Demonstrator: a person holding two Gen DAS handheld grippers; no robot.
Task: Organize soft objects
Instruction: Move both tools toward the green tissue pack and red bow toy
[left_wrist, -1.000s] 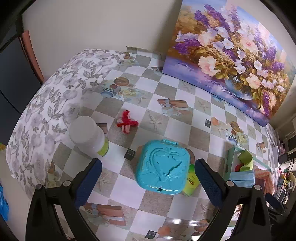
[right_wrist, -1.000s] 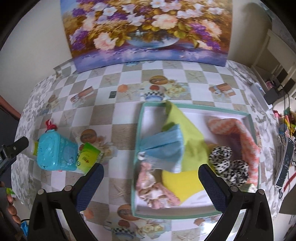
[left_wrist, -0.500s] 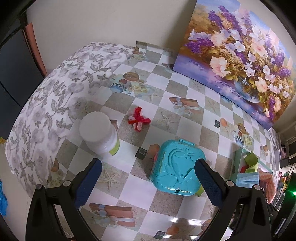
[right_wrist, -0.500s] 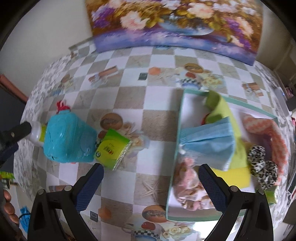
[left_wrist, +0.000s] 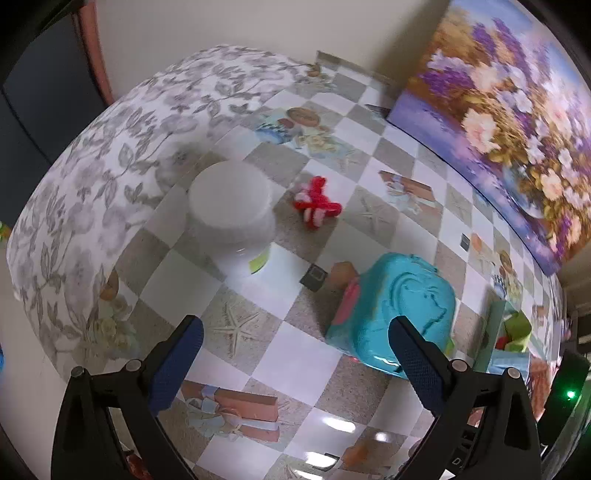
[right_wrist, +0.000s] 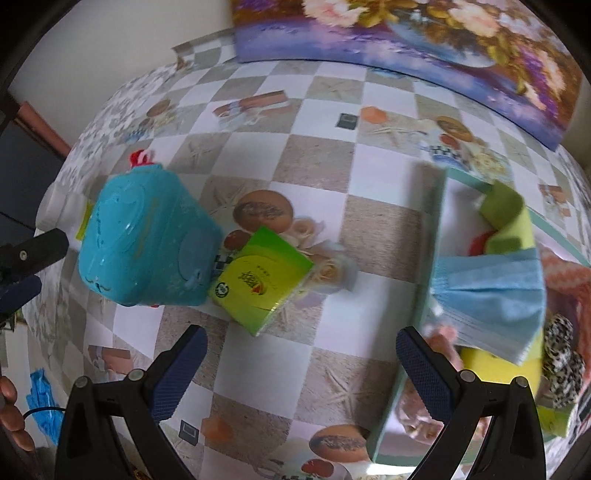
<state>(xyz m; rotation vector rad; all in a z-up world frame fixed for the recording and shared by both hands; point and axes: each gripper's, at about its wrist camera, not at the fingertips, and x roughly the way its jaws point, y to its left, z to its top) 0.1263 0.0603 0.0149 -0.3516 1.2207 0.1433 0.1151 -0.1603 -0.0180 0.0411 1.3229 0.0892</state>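
A small red and white soft toy (left_wrist: 316, 202) lies on the checkered tablecloth, ahead of my open left gripper (left_wrist: 295, 354) and just right of a white jar (left_wrist: 232, 210). In the right wrist view only its tip (right_wrist: 139, 158) shows behind a turquoise plastic case (right_wrist: 147, 236). My right gripper (right_wrist: 301, 365) is open and empty above the cloth, with a green tissue pack (right_wrist: 260, 282) ahead of it. At the right, a teal-rimmed tray (right_wrist: 428, 295) holds a blue face mask (right_wrist: 491, 295), green and yellow cloths (right_wrist: 506, 218), a leopard-print piece (right_wrist: 563, 354) and pink fabric.
The turquoise case (left_wrist: 395, 306) sits between the toy and the tray (left_wrist: 491, 339). A flower painting (left_wrist: 509, 107) leans on the wall at the back. The table's edge drops off at the left under the leaf-patterned cloth (left_wrist: 92, 177). The left gripper's finger (right_wrist: 33, 251) shows at far left.
Both grippers have swung to the left. The toy and jar now sit nearer the middle of the left view; the tray has slid to the right edge of the right view.
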